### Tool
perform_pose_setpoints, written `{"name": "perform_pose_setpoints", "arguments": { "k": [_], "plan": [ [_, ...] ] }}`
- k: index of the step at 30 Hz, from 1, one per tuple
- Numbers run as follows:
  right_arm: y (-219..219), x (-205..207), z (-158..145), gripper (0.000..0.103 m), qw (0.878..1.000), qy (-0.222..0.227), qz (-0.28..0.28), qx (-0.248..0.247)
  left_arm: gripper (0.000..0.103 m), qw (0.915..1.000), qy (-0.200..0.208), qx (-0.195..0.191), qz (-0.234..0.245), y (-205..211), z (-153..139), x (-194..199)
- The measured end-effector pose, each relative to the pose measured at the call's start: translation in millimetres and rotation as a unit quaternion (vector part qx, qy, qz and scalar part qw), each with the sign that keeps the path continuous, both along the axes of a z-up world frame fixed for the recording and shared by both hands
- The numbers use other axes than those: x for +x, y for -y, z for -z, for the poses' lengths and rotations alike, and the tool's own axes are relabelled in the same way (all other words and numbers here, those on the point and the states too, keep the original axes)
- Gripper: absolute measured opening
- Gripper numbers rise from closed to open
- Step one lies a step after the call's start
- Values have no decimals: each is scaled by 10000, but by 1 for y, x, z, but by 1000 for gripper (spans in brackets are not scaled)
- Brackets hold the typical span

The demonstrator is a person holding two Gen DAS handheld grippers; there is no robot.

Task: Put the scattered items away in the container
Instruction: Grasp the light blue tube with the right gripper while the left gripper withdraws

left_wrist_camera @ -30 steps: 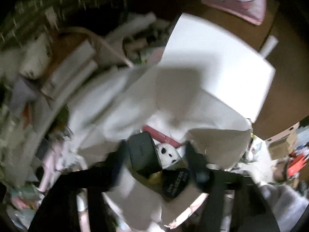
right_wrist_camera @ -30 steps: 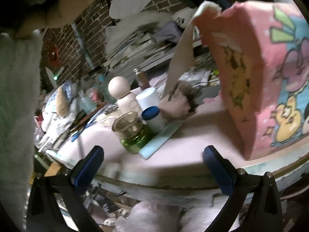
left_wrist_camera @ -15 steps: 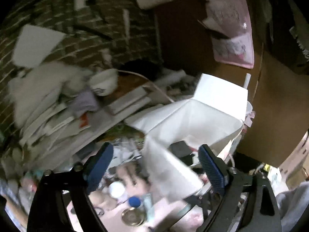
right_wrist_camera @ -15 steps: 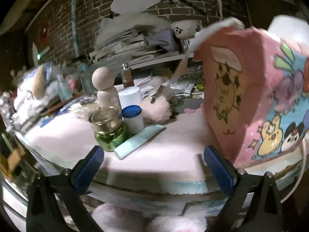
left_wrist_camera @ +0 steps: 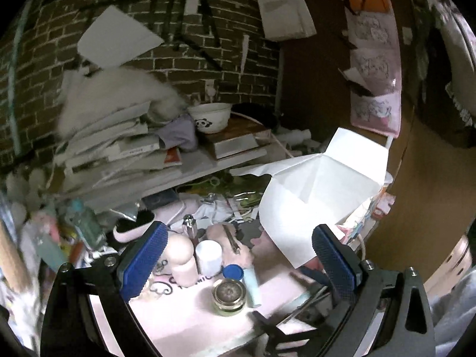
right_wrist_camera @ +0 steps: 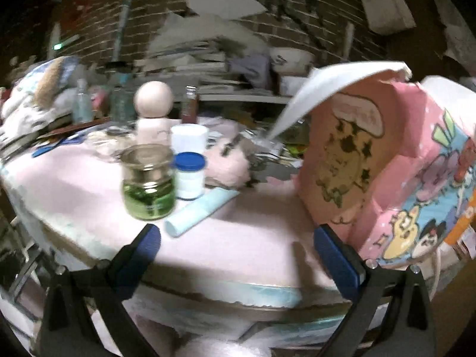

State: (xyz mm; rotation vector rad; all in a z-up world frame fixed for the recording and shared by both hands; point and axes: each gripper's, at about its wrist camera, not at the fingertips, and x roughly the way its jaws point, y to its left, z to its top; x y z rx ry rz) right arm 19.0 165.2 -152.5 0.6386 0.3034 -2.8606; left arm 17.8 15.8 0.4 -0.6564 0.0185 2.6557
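Note:
My left gripper (left_wrist_camera: 238,261) is open and empty above the pink table mat (left_wrist_camera: 184,321). Below it stand a green glass jar with a gold lid (left_wrist_camera: 229,296), a blue-capped bottle (left_wrist_camera: 232,272), a pale blue tube (left_wrist_camera: 253,285), a white cup (left_wrist_camera: 208,255) and a wooden peg doll (left_wrist_camera: 181,255). The white-lined bag (left_wrist_camera: 312,193) gapes at the right. My right gripper (right_wrist_camera: 238,253) is open at the mat's near edge. It faces the jar (right_wrist_camera: 148,181), bottle (right_wrist_camera: 189,175), tube (right_wrist_camera: 199,212) and the pink cartoon bag (right_wrist_camera: 386,172).
A pink fluffy item (right_wrist_camera: 229,163) lies behind the bottle. Stacked books and papers (left_wrist_camera: 119,148) and a panda bowl (left_wrist_camera: 211,117) fill the shelf against the brick wall. Clutter crowds the table's left side (right_wrist_camera: 44,98). A brown cardboard panel (left_wrist_camera: 416,178) stands right of the bag.
My left gripper has come out of the bag, where a black box sat between its fingers, and swung left over the table items with its jaws wider. The right view has rolled level.

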Motion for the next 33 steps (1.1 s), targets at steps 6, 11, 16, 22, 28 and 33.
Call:
{"name": "perform_pose_setpoints", "arguments": {
  "k": [6,11,16,22,28,33],
  "plan": [
    [8,-9,-2,72,9998,166,-55,-81,97,9996,69,245,-98,14,4,1],
    [14,-14,-2,70,9990,329,-74,-306,97,9993,82,350,-121,20,4,2],
    [22,-17,-2,61,9992,324,-71,-228,97,9992,98,362,-141,22,5,2],
    [8,-15,-1,31,9988,340,156,-307,97,9992,105,364,-160,23,5,2],
    [5,-23,-3,28,9979,462,115,-432,97,9991,147,373,-166,22,7,2],
    [4,-31,-4,21,9962,592,85,-631,97,9985,324,394,-203,23,16,2]
  ]
}}
